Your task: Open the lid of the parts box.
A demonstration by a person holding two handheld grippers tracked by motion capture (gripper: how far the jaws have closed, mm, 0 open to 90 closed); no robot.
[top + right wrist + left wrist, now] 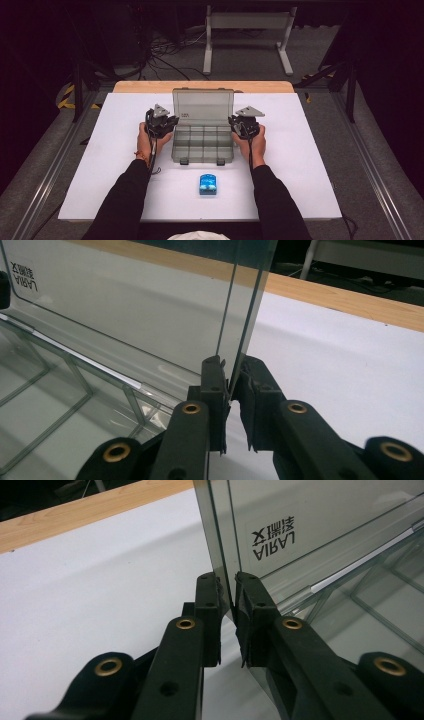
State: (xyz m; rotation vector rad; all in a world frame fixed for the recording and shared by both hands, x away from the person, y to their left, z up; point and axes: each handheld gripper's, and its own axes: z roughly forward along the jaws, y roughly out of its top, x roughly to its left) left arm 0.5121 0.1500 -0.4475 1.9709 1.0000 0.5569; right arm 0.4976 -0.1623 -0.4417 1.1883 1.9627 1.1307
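Seen from above: a person's 2 forearms in dark sleeves come in from the bottom edge. Nearest on the white surface (115, 165) sits a small blue object (207, 184), centred betw. the arms & apart from everything else.

Just beyond it, at mid-surface, lies a clear plastic organiser box (203, 145) w/ divided compartments inside & 2 dark latches on its near edge. Its lid (203, 104) stands upright at the far side of the box.

The left tongs (173, 121) are at the lid's left edge, low down near the hinge; the right tongs (231, 121) are at the lid's right edge, at about the same height. Each hand grips its tool just outside the box.

Left gripper view: the left tongs (227, 597) are nearly pressed together, pinching the thin lid (320, 520) edge betw. their tips. Printed lettering shows mirrored through the plastic.

Right gripper view: the right tongs (230, 375) likewise pinch the lid (125, 300) edge, w/ the compartments to one side & bare white surface (350, 375) to the other.

Farthest: a strip of wood edging (202, 86) along the back of the surface, then grey floor w/ cables & a white frame (247, 22).
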